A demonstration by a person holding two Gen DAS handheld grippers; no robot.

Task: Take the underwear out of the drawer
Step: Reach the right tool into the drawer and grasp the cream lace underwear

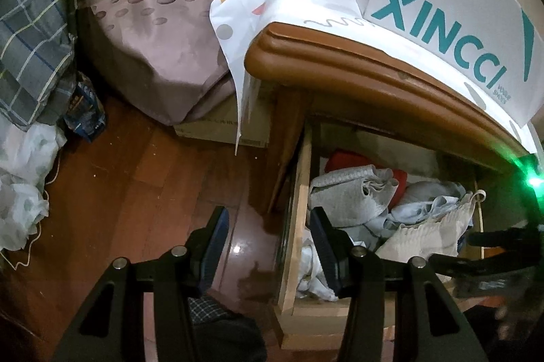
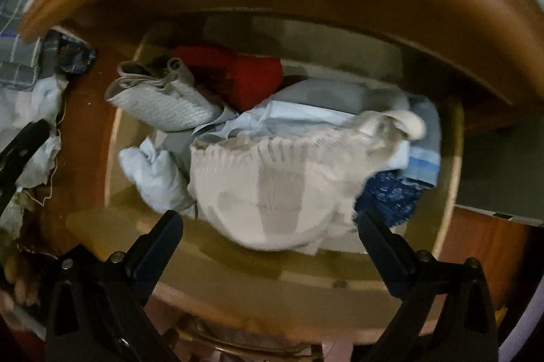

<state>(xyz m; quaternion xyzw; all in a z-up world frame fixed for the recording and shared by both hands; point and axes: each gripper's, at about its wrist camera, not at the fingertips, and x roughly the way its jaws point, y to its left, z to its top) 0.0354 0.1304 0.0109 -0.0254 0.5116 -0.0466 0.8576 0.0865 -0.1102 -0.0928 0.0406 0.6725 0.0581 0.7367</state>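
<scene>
1. Right wrist view: right gripper [image 2: 270, 238] spread wide, holding nothing; cream underwear [image 2: 272, 188] lies just ahead between its fingers, on top of the pile in the open drawer [image 2: 234, 263]. Blurred, so contact unclear.
2. Beyond the underwear: grey knit garment [image 2: 163, 103] ahead-left, red cloth [image 2: 238, 76] further back, pale blue fabric [image 2: 153, 171] just left.
3. Left wrist view: left gripper [image 1: 268, 248] open, empty, straddling the drawer's left wall; underwear [image 1: 428, 236] ahead-right.
4. White XINCCI box [image 1: 442, 15] on the cabinet top, above and ahead.
</scene>
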